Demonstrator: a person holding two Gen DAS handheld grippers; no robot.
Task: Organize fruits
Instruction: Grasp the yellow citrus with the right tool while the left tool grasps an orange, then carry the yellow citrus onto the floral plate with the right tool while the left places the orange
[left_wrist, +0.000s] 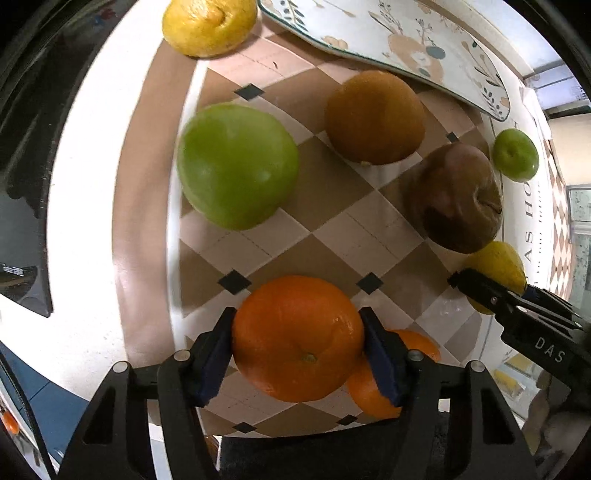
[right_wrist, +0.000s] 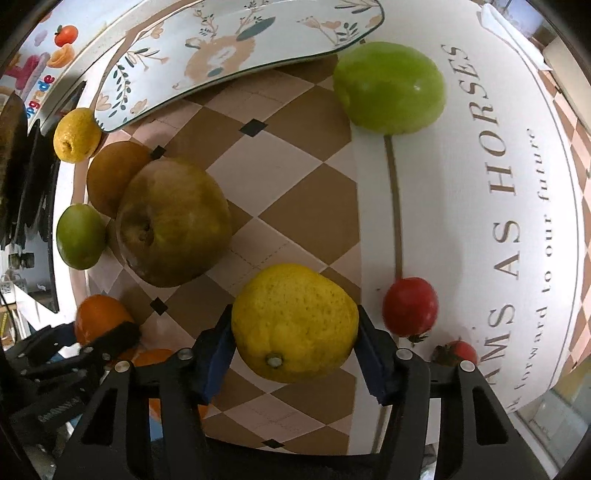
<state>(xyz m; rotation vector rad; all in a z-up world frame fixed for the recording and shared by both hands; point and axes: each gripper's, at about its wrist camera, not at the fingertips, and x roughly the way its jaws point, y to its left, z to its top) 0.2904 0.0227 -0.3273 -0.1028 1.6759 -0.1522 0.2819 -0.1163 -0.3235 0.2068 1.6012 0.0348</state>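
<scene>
My left gripper (left_wrist: 297, 350) is shut on an orange (left_wrist: 297, 338) and holds it over the checkered cloth (left_wrist: 332, 229); a second orange (left_wrist: 373, 391) lies below it. My right gripper (right_wrist: 293, 347) is shut on a yellow lemon (right_wrist: 295, 321); it also shows in the left wrist view (left_wrist: 498, 266). On the cloth lie a big green apple (left_wrist: 236, 166), a brown round fruit (left_wrist: 375, 116), a dark brownish apple (left_wrist: 456, 197), a small green fruit (left_wrist: 515, 155) and another lemon (left_wrist: 208, 26). A floral plate (left_wrist: 406, 40) sits at the far side.
In the right wrist view a green apple (right_wrist: 389, 86) lies by the plate (right_wrist: 221, 51), and two small red fruits (right_wrist: 410, 306) (right_wrist: 454, 352) lie on the white printed part of the cloth (right_wrist: 480, 184). The table edge with dark clutter (right_wrist: 22, 184) is at the left.
</scene>
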